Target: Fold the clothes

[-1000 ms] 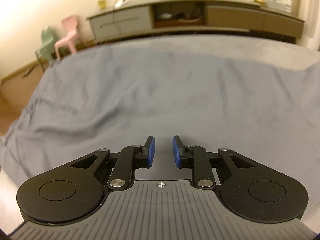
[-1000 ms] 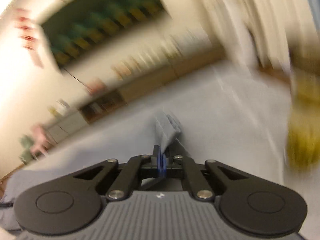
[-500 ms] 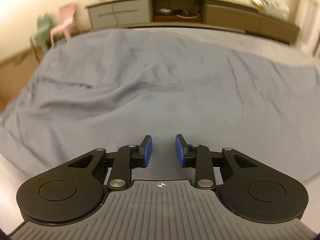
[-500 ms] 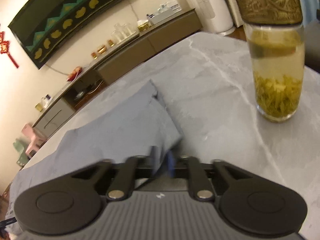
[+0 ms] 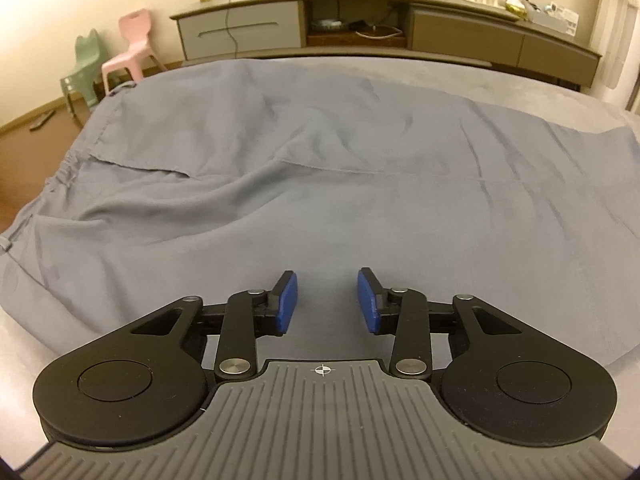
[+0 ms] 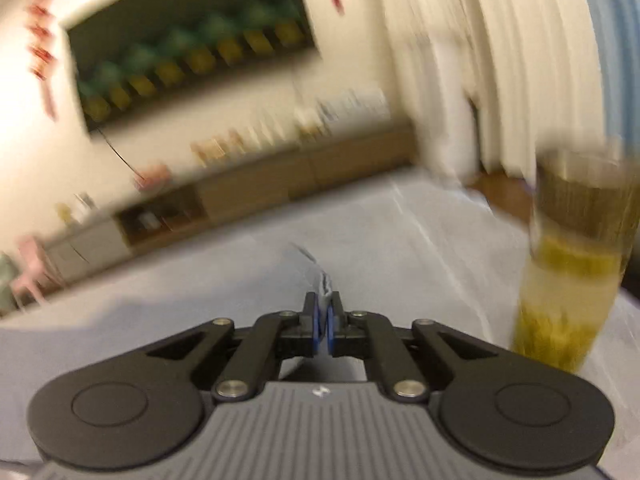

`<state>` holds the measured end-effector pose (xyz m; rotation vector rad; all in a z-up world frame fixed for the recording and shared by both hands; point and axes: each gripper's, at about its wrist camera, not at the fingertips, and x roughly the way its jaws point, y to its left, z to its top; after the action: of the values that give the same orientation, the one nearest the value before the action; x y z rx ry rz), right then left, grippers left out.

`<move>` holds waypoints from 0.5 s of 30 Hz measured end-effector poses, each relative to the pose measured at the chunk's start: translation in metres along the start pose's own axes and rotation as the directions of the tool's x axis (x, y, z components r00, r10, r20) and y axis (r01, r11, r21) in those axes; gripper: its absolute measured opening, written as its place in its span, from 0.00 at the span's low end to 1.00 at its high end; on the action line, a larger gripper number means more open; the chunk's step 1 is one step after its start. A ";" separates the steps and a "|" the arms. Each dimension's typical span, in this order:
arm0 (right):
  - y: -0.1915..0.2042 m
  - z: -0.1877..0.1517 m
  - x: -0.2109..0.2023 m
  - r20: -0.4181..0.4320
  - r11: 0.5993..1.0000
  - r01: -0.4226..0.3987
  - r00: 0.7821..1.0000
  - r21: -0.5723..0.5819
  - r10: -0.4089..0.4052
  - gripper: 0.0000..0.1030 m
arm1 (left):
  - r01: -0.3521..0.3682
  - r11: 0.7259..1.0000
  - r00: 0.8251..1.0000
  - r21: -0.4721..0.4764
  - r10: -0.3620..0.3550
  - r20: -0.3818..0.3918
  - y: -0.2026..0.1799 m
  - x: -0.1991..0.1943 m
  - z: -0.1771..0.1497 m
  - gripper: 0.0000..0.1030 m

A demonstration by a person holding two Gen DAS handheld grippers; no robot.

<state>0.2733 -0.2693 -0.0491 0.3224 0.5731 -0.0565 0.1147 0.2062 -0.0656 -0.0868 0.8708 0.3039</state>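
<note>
Grey-blue trousers (image 5: 320, 184) lie spread across the grey table (image 5: 600, 108), with the gathered waistband (image 5: 64, 168) at the left edge. My left gripper (image 5: 327, 276) hovers over the near part of the fabric. Its jaws are opening, and nothing is between the blue pads (image 5: 288, 300). In the blurred right wrist view, my right gripper (image 6: 322, 308) is shut, and a thin fold of the trousers' leg end (image 6: 316, 272) is pinched between its pads and sticks up in front of them.
A tall glass bottle (image 6: 572, 280) of yellow-green tea stands on the table close to the right of the right gripper. Beyond the table are a long low cabinet (image 5: 360, 28), a pink chair (image 5: 132, 52) and a green chair (image 5: 82, 72).
The left jaws have spread wider, and the left view has shifted over the trousers. The right gripper opened briefly over the leg end, then shut on it again, and its view tipped upward.
</note>
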 end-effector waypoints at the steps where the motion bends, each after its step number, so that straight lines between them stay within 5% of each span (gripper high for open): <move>1: -0.009 -0.003 0.014 -0.062 0.999 0.016 0.998 0.039 -0.014 0.04 | -0.002 1.000 1.000 0.000 0.002 0.000 0.000 0.000 0.000 0.32; 4: -0.013 -0.003 0.021 -0.075 0.998 0.002 0.997 0.065 0.003 0.04 | -0.006 1.000 1.000 0.002 0.006 0.005 0.000 0.000 -0.001 0.33; 7: -0.007 0.014 -0.007 0.086 0.981 -0.160 0.985 0.110 0.151 0.04 | -0.009 1.000 1.000 0.009 0.009 0.015 0.002 0.000 -0.002 0.37; 8: -0.001 0.022 -0.023 0.176 0.965 -0.249 0.957 0.086 0.231 0.04 | -0.010 1.000 1.000 0.010 0.010 0.019 0.002 0.000 -0.003 0.38; 10: 0.011 0.035 -0.052 0.334 0.916 -0.400 0.866 0.018 0.372 0.03 | -0.010 1.000 1.000 0.002 0.010 0.021 0.004 0.001 -0.002 0.40; 11: 0.013 0.034 -0.048 0.340 0.923 -0.386 0.868 0.005 0.361 0.04 | -0.010 1.000 1.000 -0.008 0.010 0.019 0.004 0.001 -0.002 0.40; 13: -0.001 0.022 0.005 0.123 0.969 -0.223 0.970 0.105 0.210 0.03 | -0.014 1.000 1.000 -0.012 0.014 0.018 0.003 0.001 -0.001 0.40; 15: -0.017 0.001 0.047 -0.096 0.991 -0.023 0.995 0.134 0.037 0.04 | -0.020 1.000 1.000 -0.007 0.021 0.020 0.002 0.001 -0.001 0.40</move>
<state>0.3109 -0.2834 -0.0789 0.4653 0.6635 -0.0501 0.1137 0.2080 -0.0670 -0.0812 0.8509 0.3265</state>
